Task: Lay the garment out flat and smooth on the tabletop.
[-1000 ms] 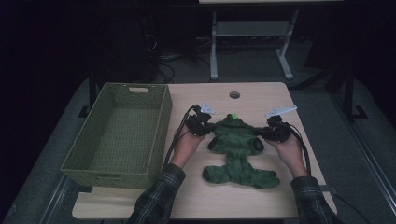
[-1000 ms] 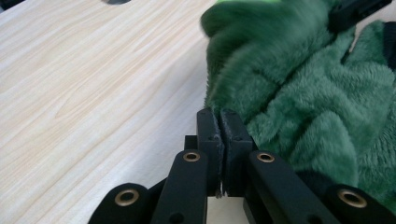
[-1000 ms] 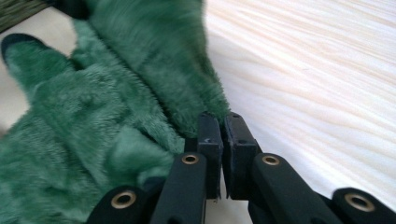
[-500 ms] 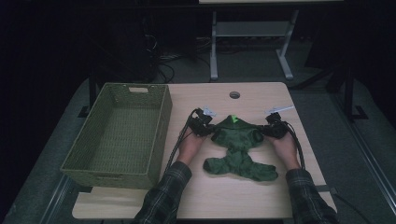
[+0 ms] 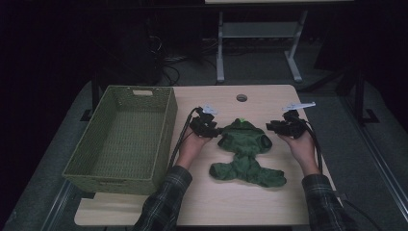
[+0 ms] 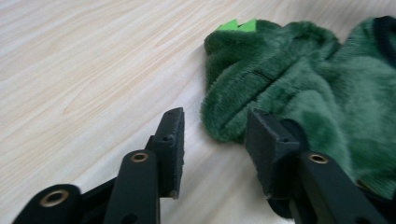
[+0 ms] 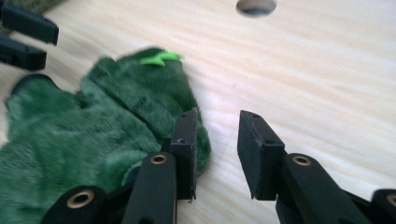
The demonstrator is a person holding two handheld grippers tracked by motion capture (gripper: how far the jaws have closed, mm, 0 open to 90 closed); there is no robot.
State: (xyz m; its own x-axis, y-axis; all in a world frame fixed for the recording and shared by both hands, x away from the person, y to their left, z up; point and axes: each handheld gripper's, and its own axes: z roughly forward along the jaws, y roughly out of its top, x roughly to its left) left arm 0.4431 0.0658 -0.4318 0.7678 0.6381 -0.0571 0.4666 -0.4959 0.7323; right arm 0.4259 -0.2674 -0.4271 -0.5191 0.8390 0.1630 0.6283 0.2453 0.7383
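Green fleece garment [image 5: 245,153]: spread flat on the table [image 5: 250,202], right of the basket [image 5: 120,134], hood with a bright tag [image 5: 243,120] at the far end, legs nearest the person. Left gripper [image 6: 214,135] and right gripper [image 7: 215,147]: jaws have just been opening and now stand released, nothing pinched, each just off a sleeve end; a second ago both were clenched on the sleeves. Step judged: spreading done, folding next, which calls for a fresh pinch on a sleeve or hem to carry it over the body
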